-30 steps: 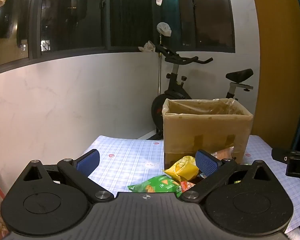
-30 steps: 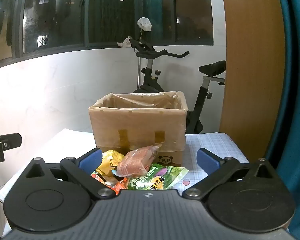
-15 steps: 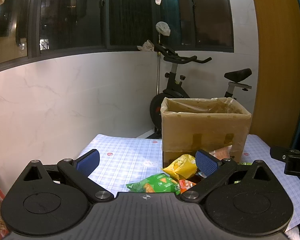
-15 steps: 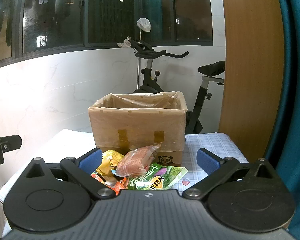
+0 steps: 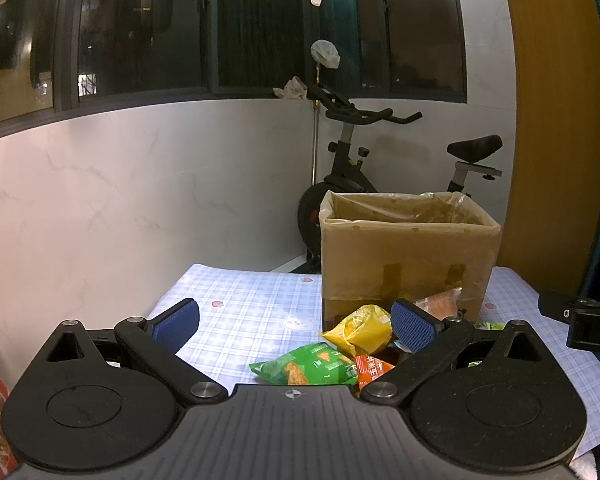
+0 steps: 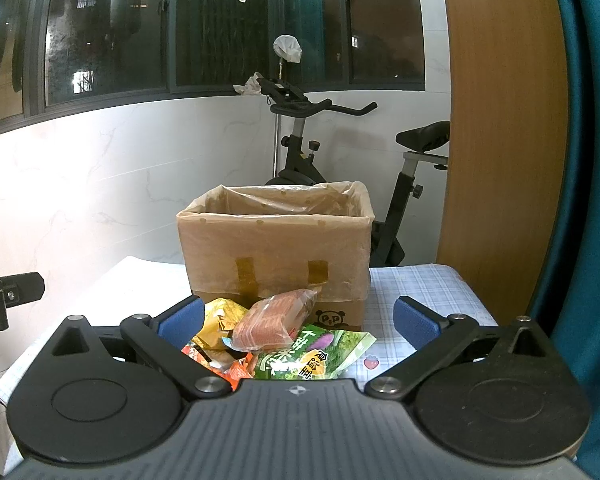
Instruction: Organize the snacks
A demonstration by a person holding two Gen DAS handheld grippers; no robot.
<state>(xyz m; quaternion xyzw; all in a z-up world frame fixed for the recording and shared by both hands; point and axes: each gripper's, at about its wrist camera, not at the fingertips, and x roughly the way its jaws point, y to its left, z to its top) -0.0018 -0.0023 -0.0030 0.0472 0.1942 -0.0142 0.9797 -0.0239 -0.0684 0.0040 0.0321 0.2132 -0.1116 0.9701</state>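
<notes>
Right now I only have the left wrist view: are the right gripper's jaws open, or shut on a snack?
Observer: Open. The right gripper holds nothing; its jaws stand wide apart.
Operator: What is the pinkish packet I half see by the box?
Observer: A pink-orange packet lying on top of the snack pile, in front of the cardboard box.
Operator: Anything to the right of it?
Observer: A green packet with a purple picture lies at the pile's right edge, also in front of the box.

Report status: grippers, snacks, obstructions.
Left gripper and right gripper open, empty. Snack packets piled before the box. Nothing blocking.
</notes>
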